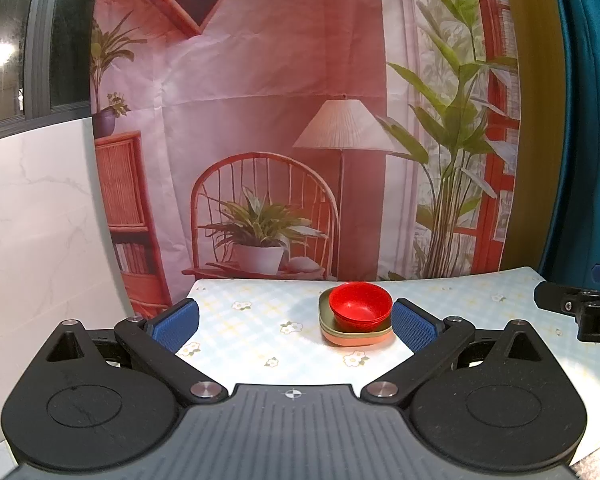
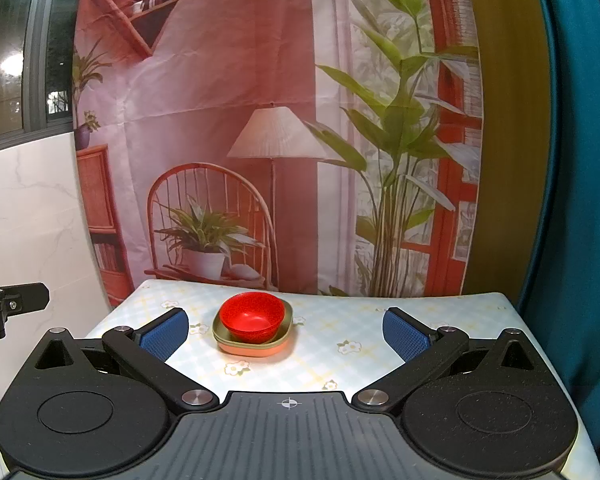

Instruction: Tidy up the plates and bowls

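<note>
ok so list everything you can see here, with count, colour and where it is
bowls: stacked, count unclear, red, nested on the plates
plates: at least two, olive green over orange, stacked mid-table
table: one, pale checked cloth with small flowers, under the stack
backdrop: one, printed room scene, hanging behind the table
curtain: one, teal, far right
left gripper: one, black with blue pads, open, near the stack
right gripper: one, black with blue pads, open, empty

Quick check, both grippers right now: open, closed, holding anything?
Left gripper: open, empty, back from the red bowls stacked on the plates.
Right gripper: open, empty, also short of the stack.
</note>
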Demonstrator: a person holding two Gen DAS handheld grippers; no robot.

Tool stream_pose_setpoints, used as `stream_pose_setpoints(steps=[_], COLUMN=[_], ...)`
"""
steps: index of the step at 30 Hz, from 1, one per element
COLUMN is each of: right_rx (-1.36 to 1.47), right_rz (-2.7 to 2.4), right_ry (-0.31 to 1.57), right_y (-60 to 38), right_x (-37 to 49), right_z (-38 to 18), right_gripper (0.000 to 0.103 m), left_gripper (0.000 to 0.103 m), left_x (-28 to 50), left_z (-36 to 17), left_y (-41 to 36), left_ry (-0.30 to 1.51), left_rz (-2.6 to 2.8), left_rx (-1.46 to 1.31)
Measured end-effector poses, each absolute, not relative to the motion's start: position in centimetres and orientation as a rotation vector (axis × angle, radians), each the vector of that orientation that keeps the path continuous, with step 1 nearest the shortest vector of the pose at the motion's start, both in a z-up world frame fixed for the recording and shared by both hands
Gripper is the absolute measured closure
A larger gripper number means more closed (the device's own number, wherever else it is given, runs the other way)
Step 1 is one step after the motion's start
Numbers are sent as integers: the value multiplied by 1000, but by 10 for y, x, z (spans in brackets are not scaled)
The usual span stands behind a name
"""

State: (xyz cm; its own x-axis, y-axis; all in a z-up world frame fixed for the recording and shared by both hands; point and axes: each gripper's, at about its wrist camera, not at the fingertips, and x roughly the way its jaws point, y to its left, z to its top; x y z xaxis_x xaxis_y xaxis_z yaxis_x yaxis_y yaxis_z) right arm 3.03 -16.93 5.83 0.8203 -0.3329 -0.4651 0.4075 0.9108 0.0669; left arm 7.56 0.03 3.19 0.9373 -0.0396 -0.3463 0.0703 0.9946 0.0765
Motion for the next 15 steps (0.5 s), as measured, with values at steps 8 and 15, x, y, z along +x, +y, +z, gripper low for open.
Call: stream_pose_setpoints(steps=[8, 15], right_rx=[168, 169], right_rz=[-396, -396], right_ry=[465, 466], right_y=[-170, -170], right_x=[30, 30], right_z=[58, 58], right_gripper=[0, 0], left_gripper=[0, 0], left_x=[78, 79], left_z=[31, 29], left_y=[2, 3], left_ry=[358, 365], left_rz=[-55, -56], left_rx=[86, 83])
